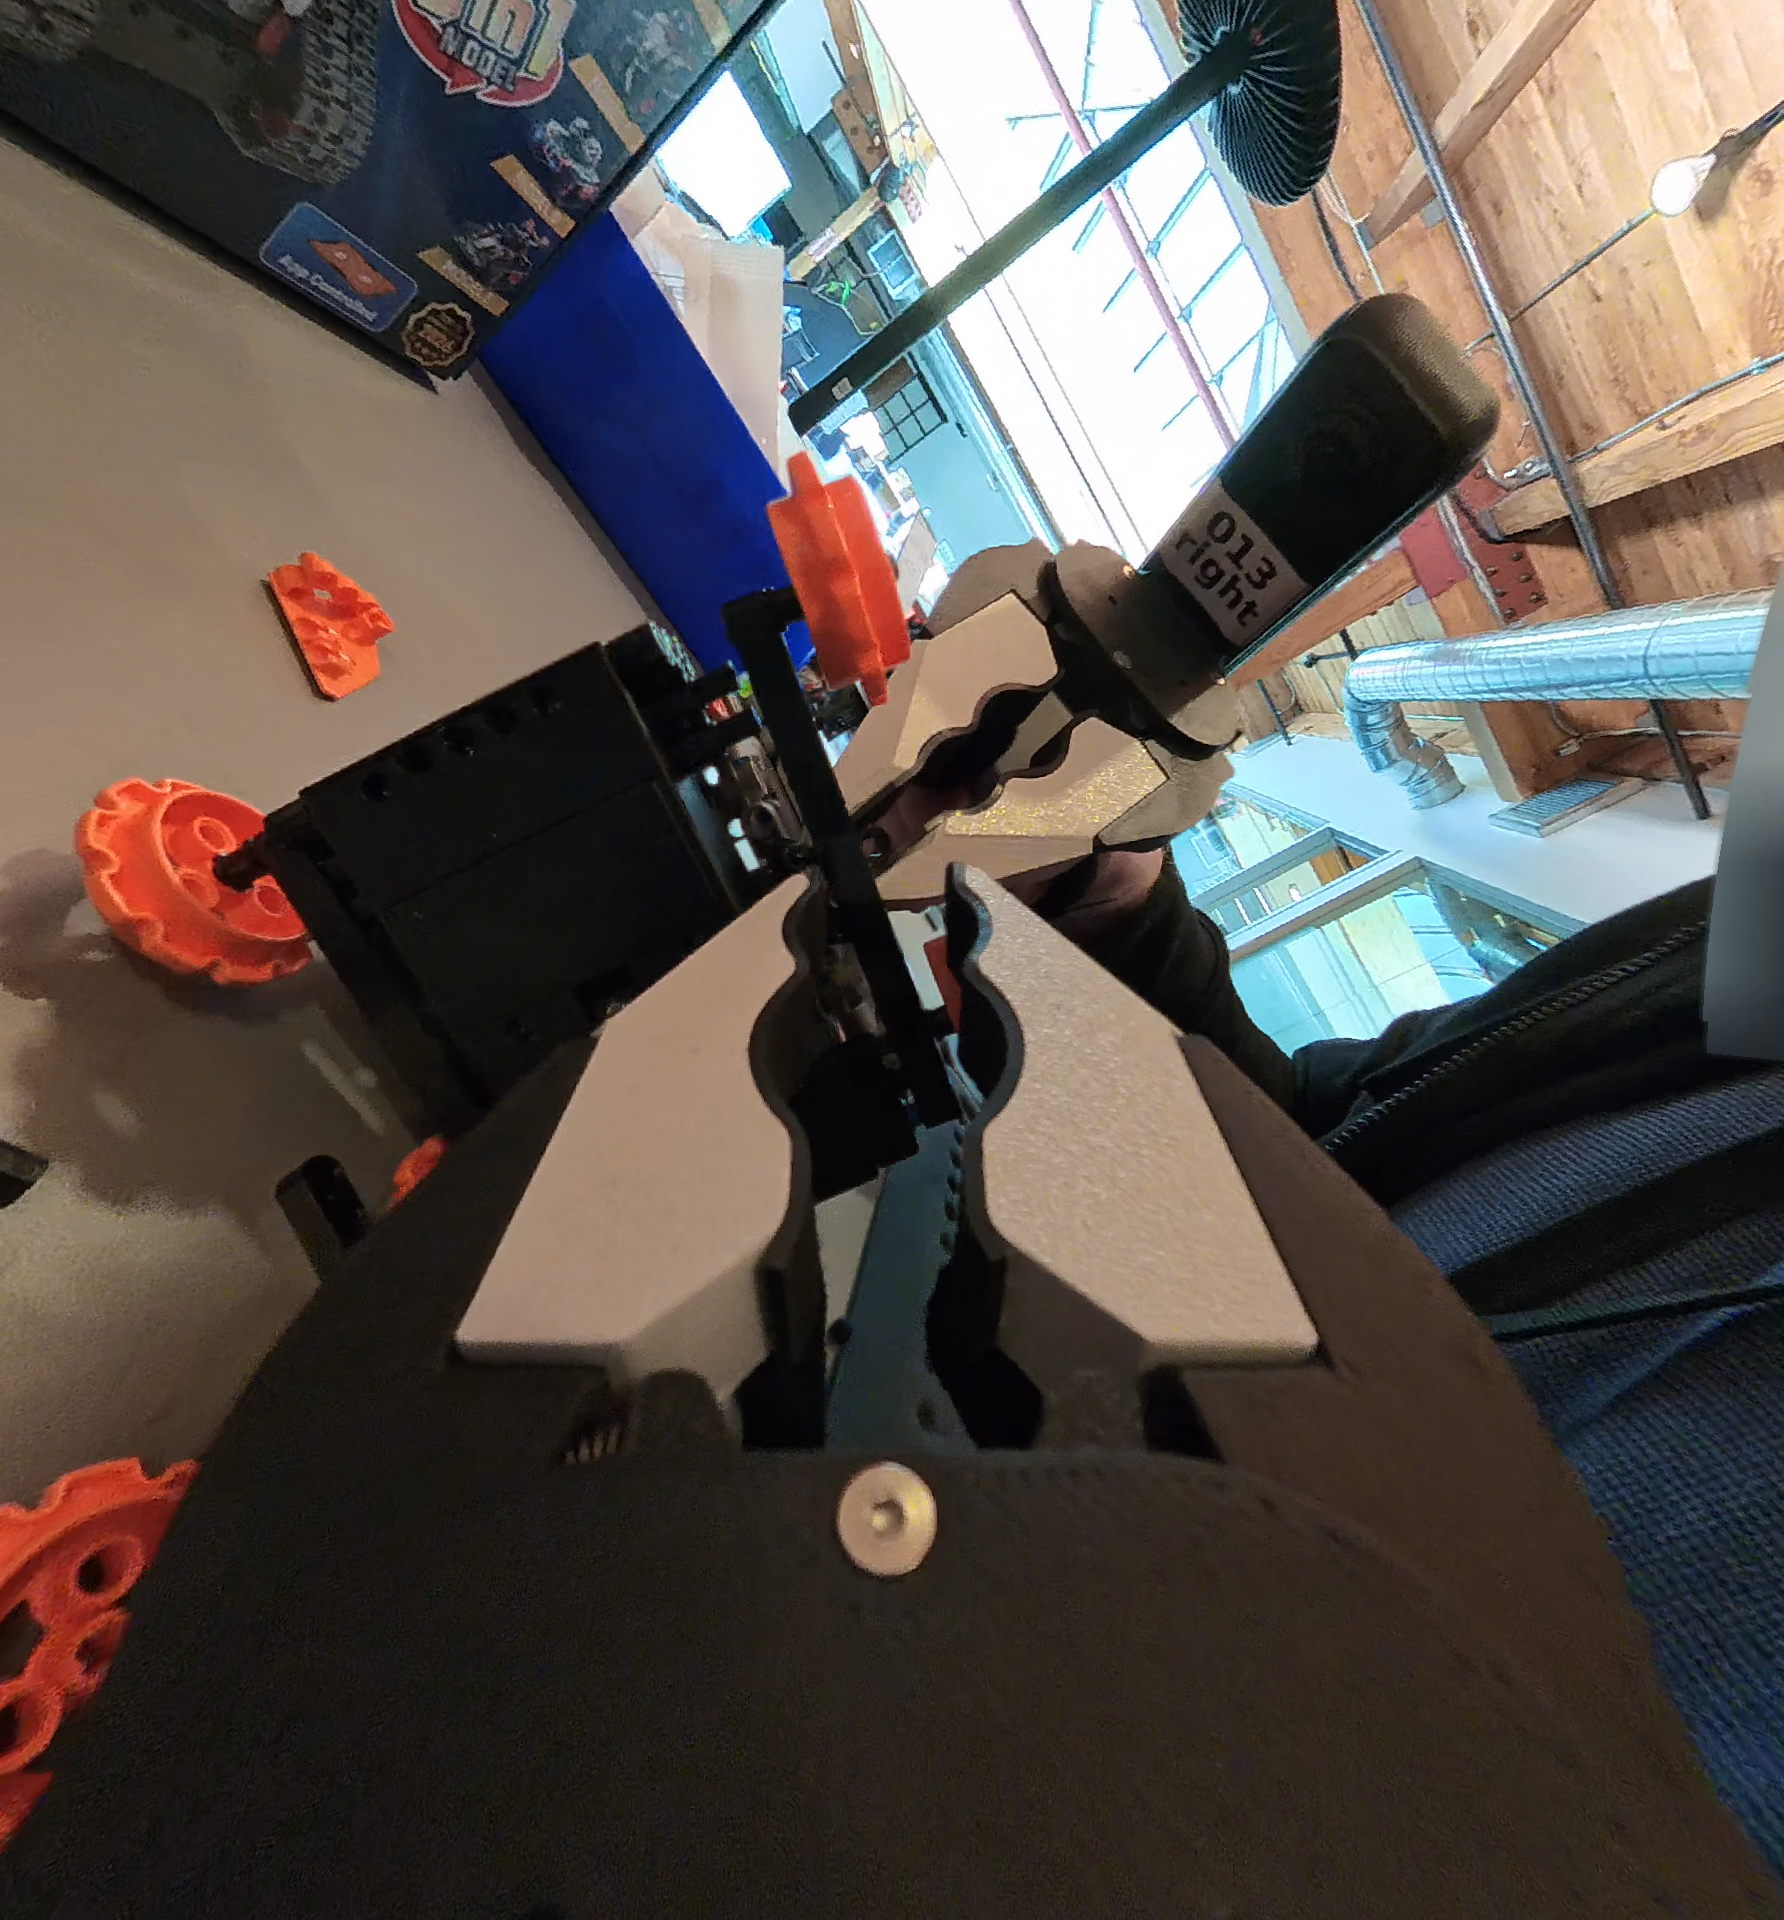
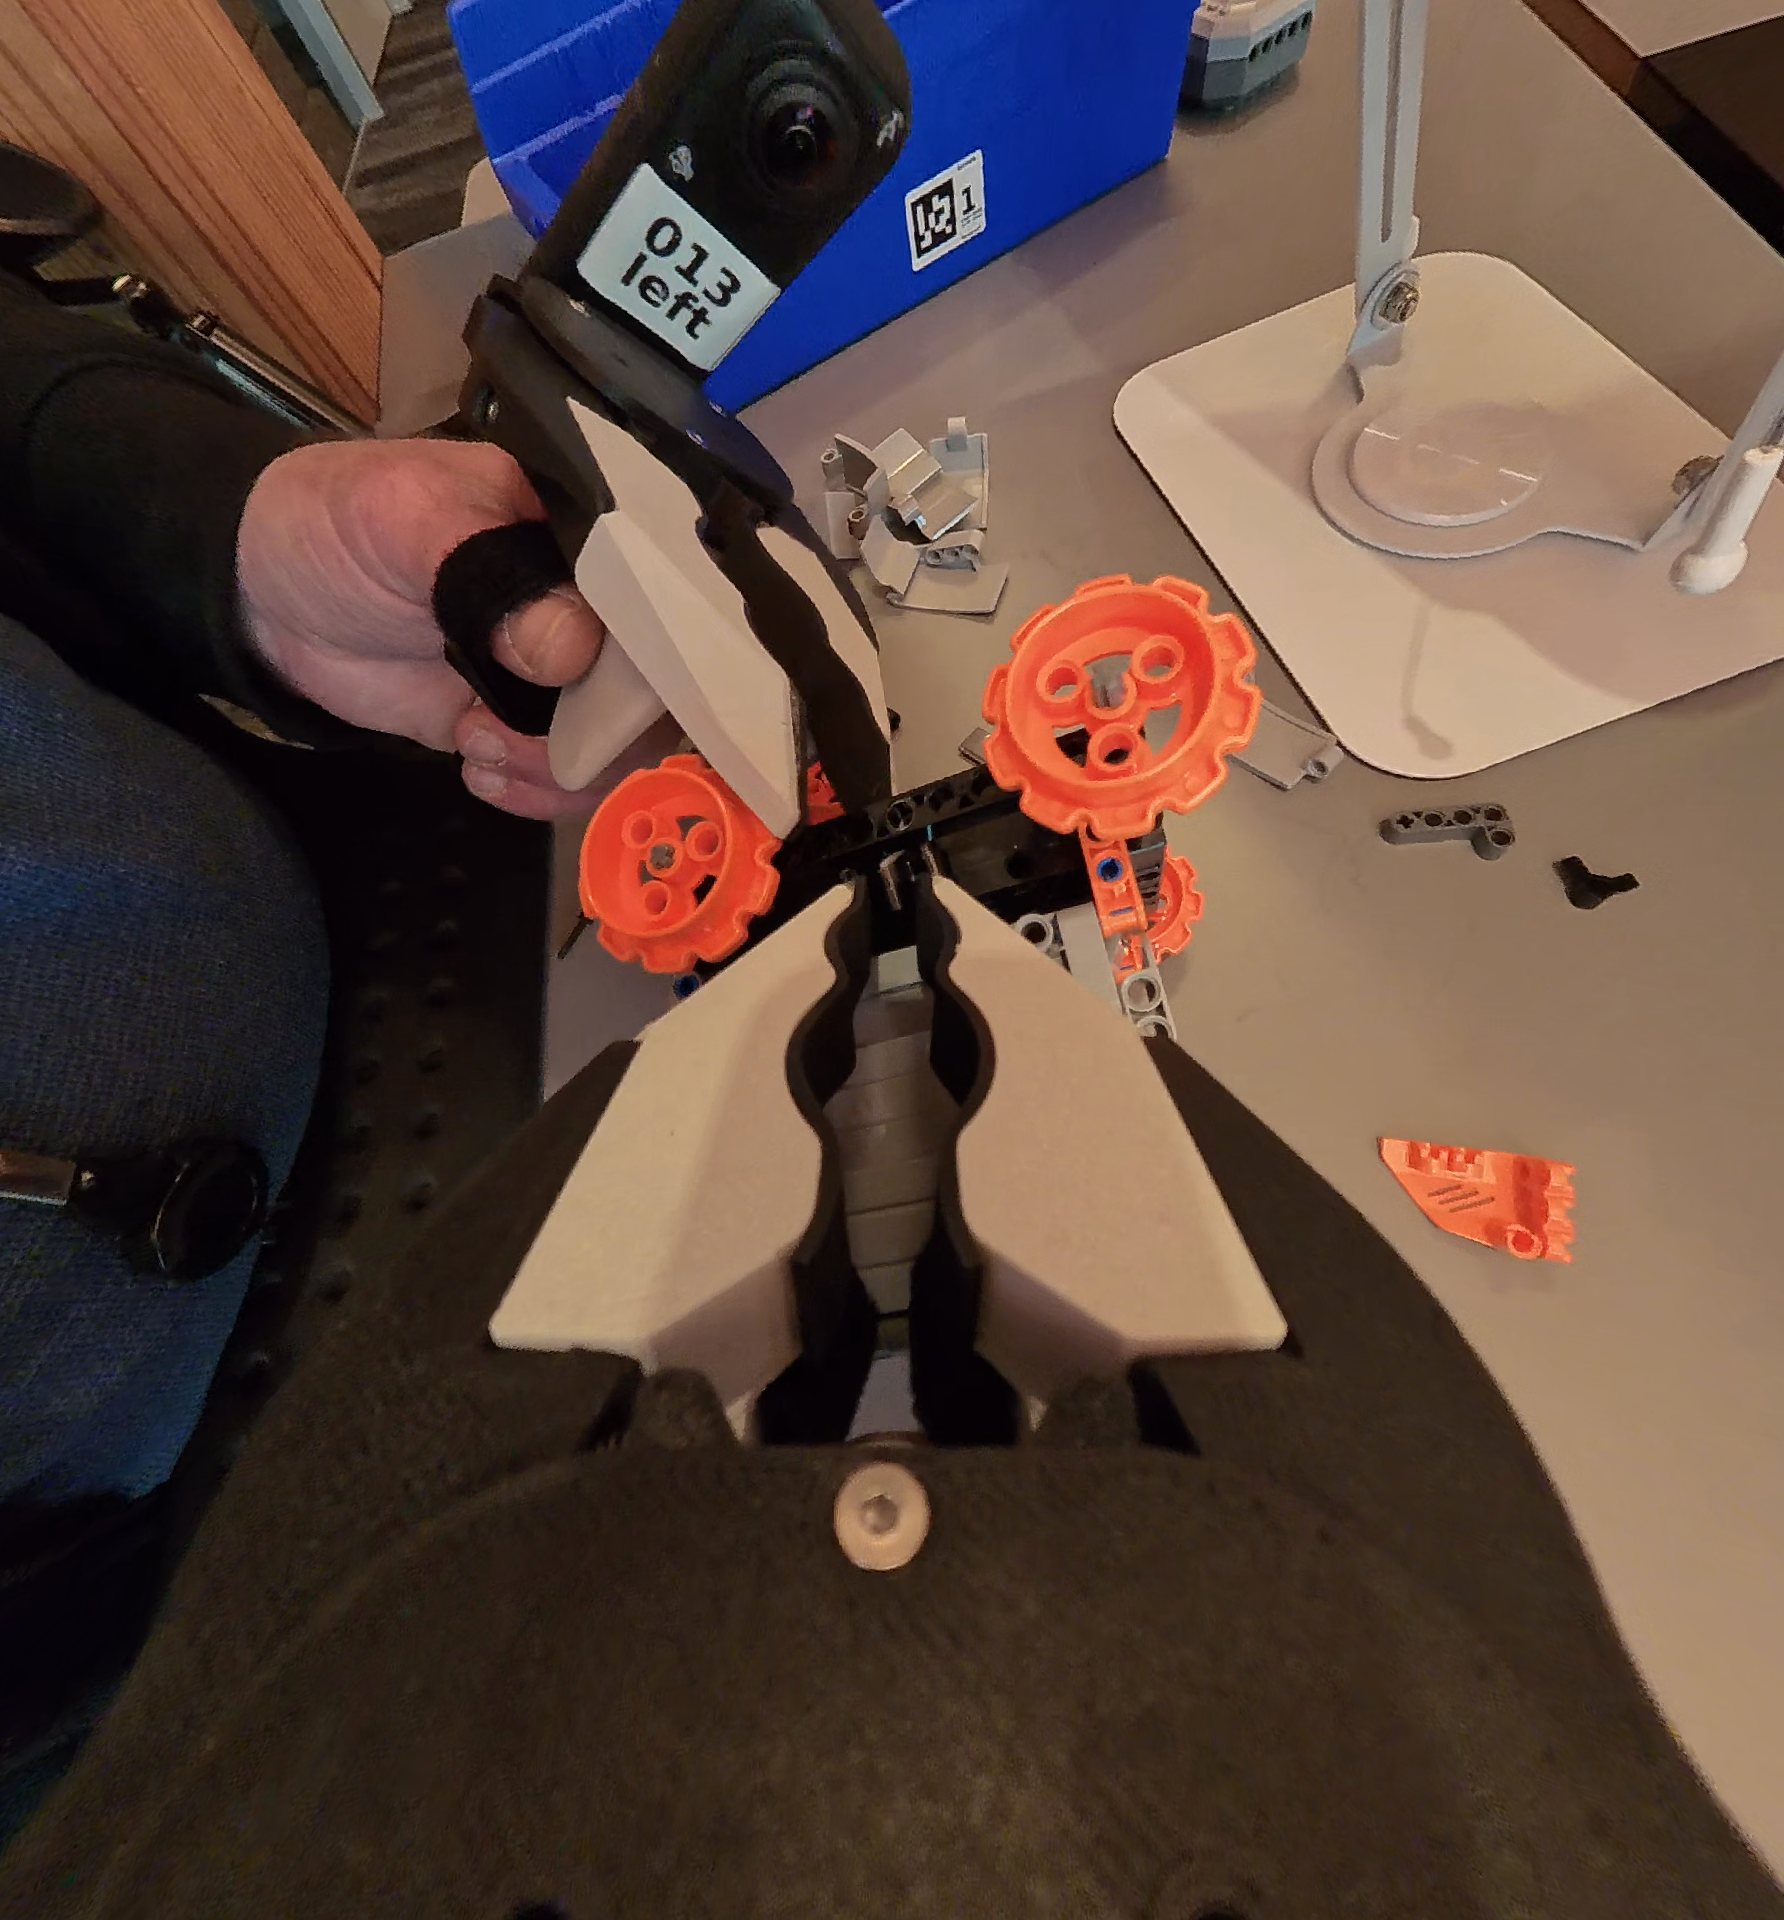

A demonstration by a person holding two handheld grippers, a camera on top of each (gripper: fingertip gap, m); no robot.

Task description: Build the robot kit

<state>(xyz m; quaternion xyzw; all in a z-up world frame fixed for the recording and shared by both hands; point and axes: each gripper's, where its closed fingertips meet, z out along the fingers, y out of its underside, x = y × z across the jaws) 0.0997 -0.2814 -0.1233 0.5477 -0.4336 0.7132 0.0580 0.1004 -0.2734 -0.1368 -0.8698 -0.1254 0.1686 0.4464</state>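
A toy building-brick model with a black block body (image 1: 514, 831) and orange toothed wheels (image 2: 1122, 707) is held just above the grey table (image 2: 1490, 1455). My left gripper (image 1: 883, 883) is shut on a thin black beam (image 1: 794, 748) that sticks up from the model. It also shows in the right wrist view (image 2: 826, 800), coming in from the upper left in a person's hand. My right gripper (image 2: 890, 883) is shut on a small grey and black part of the model, just under the black beam (image 2: 929, 805). It also shows in the left wrist view (image 1: 857, 821).
On the table lie an orange panel (image 2: 1480, 1195), a pile of grey parts (image 2: 909, 509), a small grey beam (image 2: 1449, 826) and a black piece (image 2: 1594, 883). A blue bin (image 2: 971, 125) and a white stand base (image 2: 1490, 499) stand behind. A loose orange wheel (image 1: 15, 1683) lies near. A printed box (image 1: 348, 156) is at the back. Less than 4 cm separates the two grippers' tips. Between my right fingertips and the orange panel (image 2: 1480, 1195) there is roughly 15 cm. The left camera catches it too, in the left wrist view (image 1: 336, 635).
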